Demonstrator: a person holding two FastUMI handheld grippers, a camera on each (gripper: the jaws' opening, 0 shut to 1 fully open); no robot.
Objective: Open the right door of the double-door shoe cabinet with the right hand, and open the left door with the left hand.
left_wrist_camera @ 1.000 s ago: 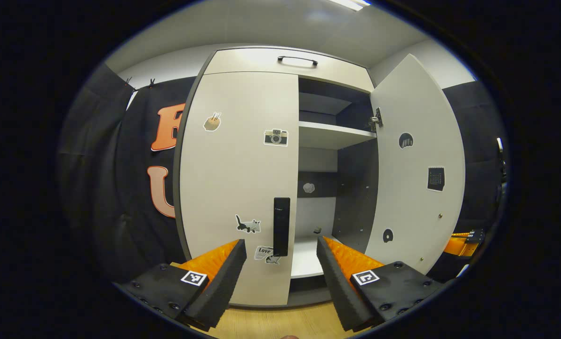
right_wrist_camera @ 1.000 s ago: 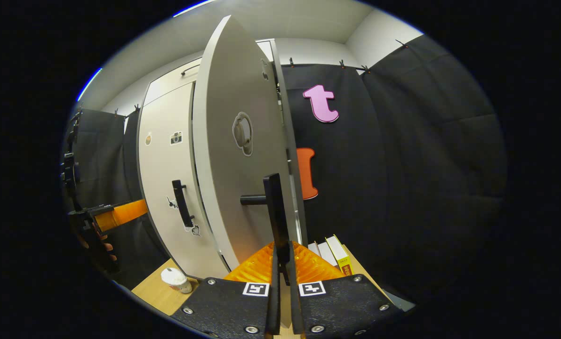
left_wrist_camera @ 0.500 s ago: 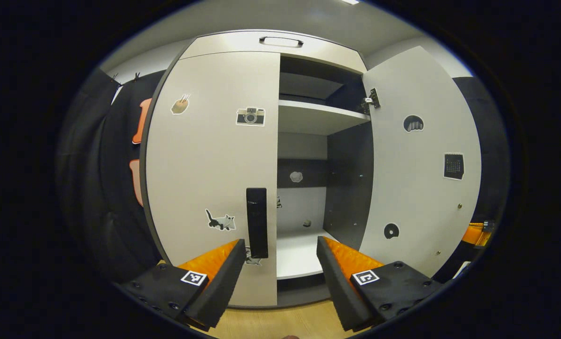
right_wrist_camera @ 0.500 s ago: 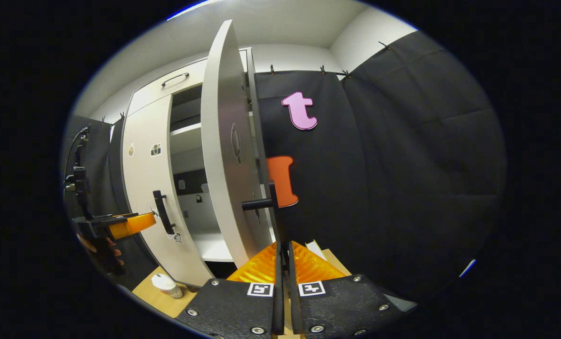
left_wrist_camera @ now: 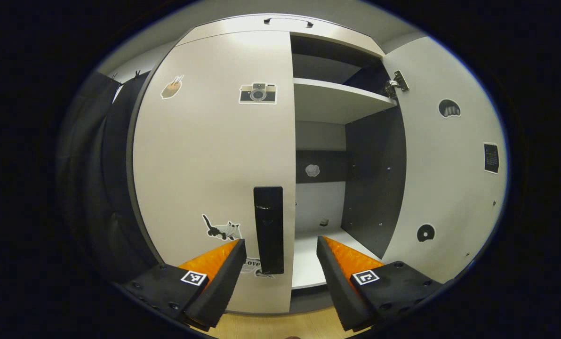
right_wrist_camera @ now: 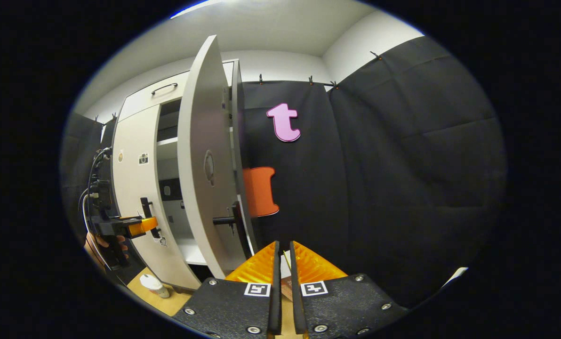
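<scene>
While the right door (left_wrist_camera: 445, 155) stands open, left tongs (left_wrist_camera: 280, 252) gape astride the left door's handle (left_wrist_camera: 268, 229) — right tongs (right_wrist_camera: 281, 256) together, empty.

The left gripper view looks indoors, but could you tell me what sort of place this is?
Probably a recording booth staged as a home: a double-door shoe cabinet with stickers, black cloth clipped up as walls, wood-look floor.

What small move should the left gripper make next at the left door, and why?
Probably ease the left gripper forward until its open fingers straddle the left door's handle, then close. The right door stands wide open, while the left door is shut. The handle sits between the fingers but beyond their tips, so nothing is gripped yet.
</scene>
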